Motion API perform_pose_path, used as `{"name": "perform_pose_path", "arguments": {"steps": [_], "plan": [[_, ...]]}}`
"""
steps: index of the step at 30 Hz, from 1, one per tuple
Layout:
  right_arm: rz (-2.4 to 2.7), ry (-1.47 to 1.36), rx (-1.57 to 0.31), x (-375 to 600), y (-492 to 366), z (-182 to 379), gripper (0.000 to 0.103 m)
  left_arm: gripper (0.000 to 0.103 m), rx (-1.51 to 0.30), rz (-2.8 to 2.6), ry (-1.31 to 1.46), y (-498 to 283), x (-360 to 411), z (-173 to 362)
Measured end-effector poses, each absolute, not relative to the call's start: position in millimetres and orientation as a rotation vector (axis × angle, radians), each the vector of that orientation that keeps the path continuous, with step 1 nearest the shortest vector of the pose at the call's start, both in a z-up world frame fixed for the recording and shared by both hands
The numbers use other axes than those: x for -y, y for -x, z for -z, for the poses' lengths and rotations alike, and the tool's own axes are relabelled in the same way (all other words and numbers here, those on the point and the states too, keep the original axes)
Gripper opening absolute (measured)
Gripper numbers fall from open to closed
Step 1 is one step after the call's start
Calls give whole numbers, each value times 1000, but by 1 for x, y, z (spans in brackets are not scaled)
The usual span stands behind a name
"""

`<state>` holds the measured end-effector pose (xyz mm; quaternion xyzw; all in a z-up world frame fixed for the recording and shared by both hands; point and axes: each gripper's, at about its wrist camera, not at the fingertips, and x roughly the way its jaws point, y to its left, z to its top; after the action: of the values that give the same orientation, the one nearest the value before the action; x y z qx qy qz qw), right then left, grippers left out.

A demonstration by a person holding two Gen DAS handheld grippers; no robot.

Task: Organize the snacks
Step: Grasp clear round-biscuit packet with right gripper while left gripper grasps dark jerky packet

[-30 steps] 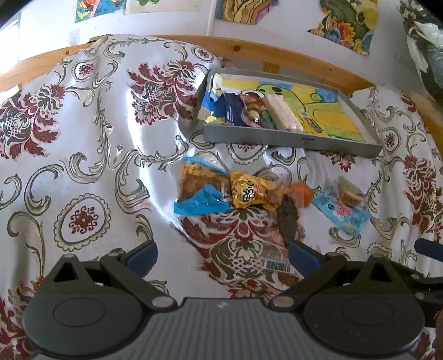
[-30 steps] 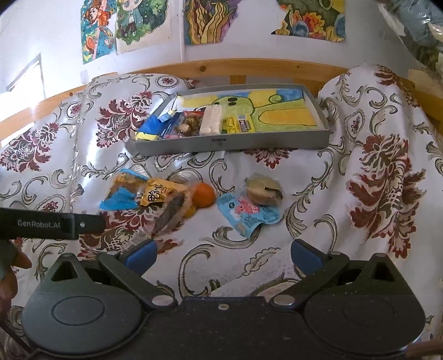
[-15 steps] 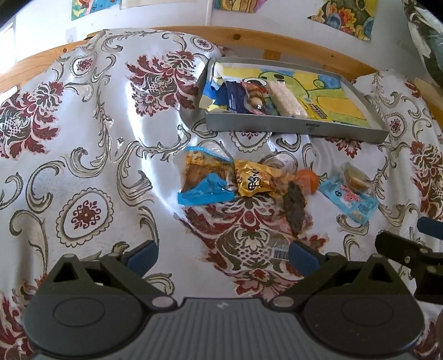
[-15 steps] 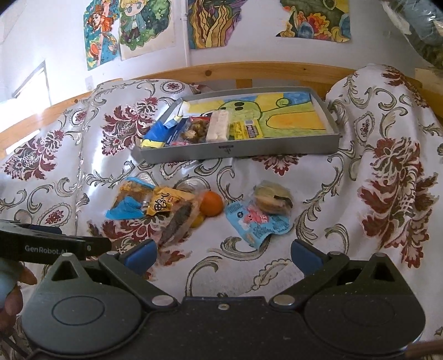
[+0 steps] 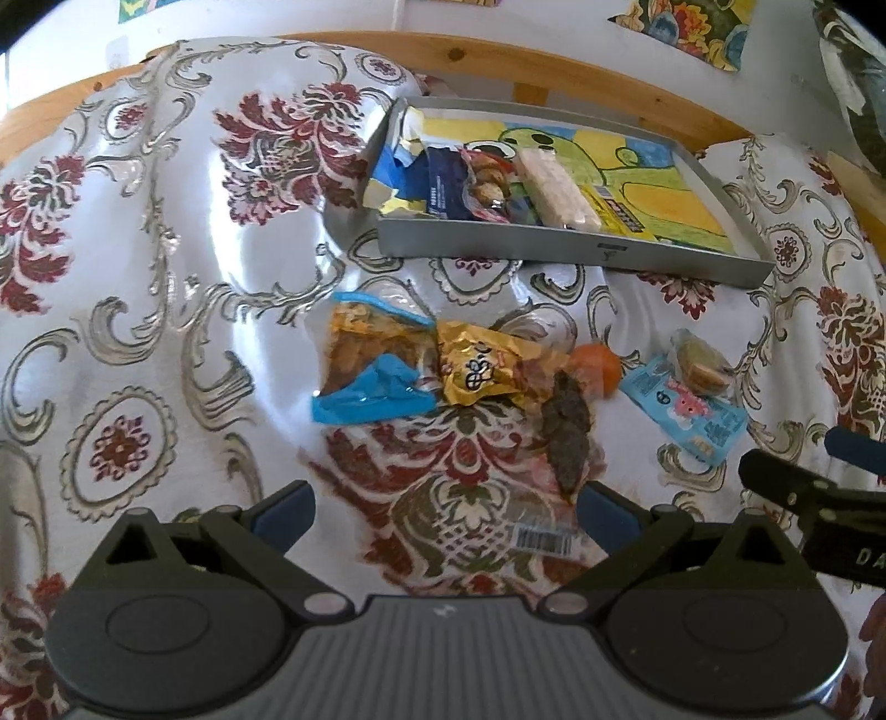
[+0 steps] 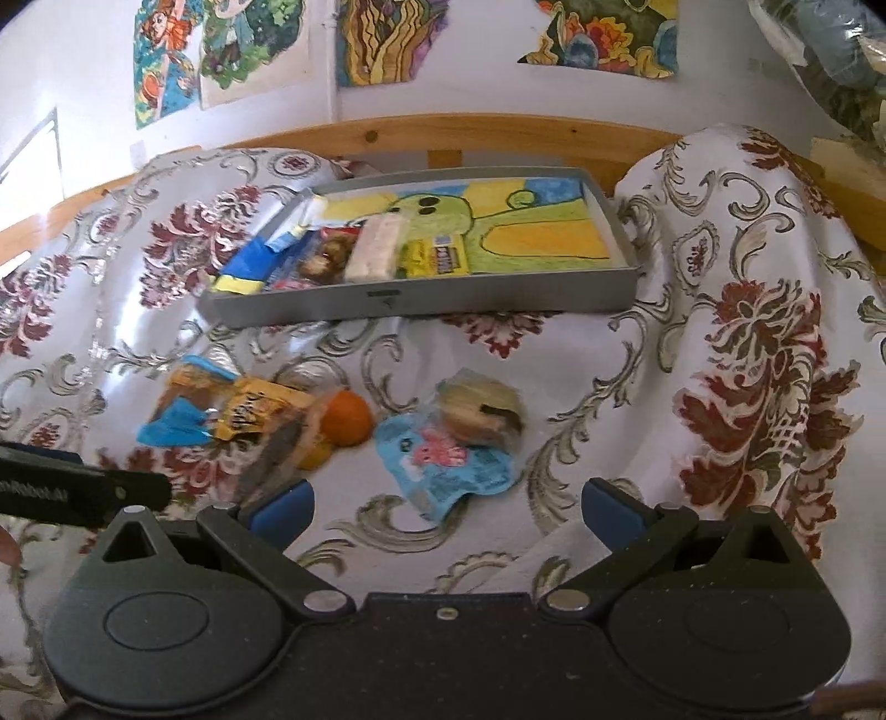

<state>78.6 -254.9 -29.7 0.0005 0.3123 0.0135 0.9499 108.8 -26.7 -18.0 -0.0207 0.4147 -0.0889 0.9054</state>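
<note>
Both grippers (image 5: 446,507) (image 6: 447,504) wide, above snacks (image 5: 476,368)

- A glossy white cloth with dark red flowers and grey-green scrolls (image 6: 747,343) drapes the whole surface in humps and folds.
- A pale wooden rail (image 6: 498,135) runs behind it.
- Bright painted paper pictures (image 6: 382,39) hang on the white wall (image 6: 72,72) above the rail.

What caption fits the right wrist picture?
Open right claw above a light blue snack packet, grey tray beyond.
</note>
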Motion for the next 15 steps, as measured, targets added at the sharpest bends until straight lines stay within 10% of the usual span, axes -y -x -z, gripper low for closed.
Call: {"name": "perform_pose_path", "arguments": {"steps": [15], "plan": [[-80,40,-545,275,-140,55,102,102,-845,441,-22,-140,47,32]]}}
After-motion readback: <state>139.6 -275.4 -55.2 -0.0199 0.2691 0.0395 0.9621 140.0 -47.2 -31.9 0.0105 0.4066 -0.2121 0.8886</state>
